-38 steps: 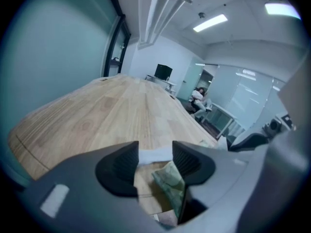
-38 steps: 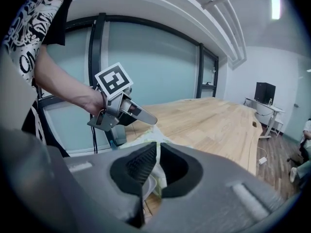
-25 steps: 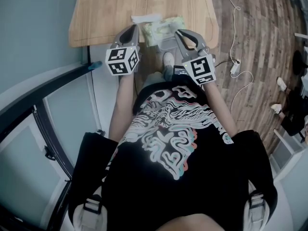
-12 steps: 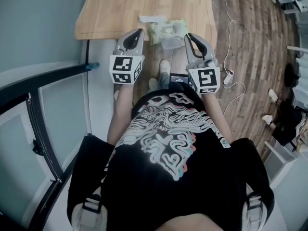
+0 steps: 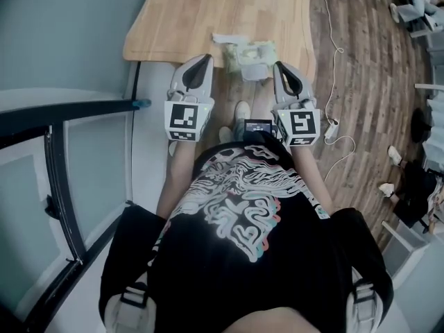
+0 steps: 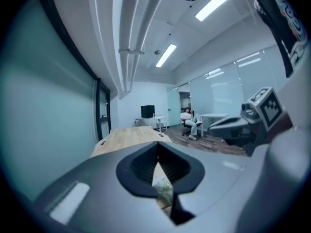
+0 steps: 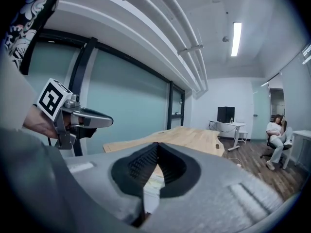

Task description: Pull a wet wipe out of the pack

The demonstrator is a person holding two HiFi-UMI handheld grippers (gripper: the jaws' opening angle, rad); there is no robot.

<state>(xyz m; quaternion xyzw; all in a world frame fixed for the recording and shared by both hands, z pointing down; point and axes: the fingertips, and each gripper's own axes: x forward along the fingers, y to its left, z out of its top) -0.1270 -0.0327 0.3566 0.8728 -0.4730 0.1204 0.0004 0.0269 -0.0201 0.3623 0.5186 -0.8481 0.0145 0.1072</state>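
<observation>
A pale green wet wipe pack [image 5: 254, 51] lies at the near edge of the wooden table [image 5: 194, 12], with a white wipe [image 5: 228, 39] lying flat at its left. My left gripper [image 5: 207, 58] hangs shut and empty just left of the pack, short of the table edge. On the pack's right, my right gripper [image 5: 279, 66] is also shut and empty. In the left gripper view the closed jaws of the left gripper [image 6: 156, 152] leave a slit that shows the pack [image 6: 163, 190]. The right gripper view shows the right gripper [image 7: 156, 152] closed, with the pack [image 7: 152, 188] below.
A black-framed glass railing [image 5: 69, 109] runs along the left. White cables and a power strip [image 5: 332, 127] lie on the wood floor to the right. A person sits on a chair [image 7: 276, 130] far across the room, near a white desk [image 7: 228, 125].
Both grippers have risen and drawn slightly back from the pack, their tips now nearer me than the table edge. Both stay shut. The pack and wipe have not moved on the table.
</observation>
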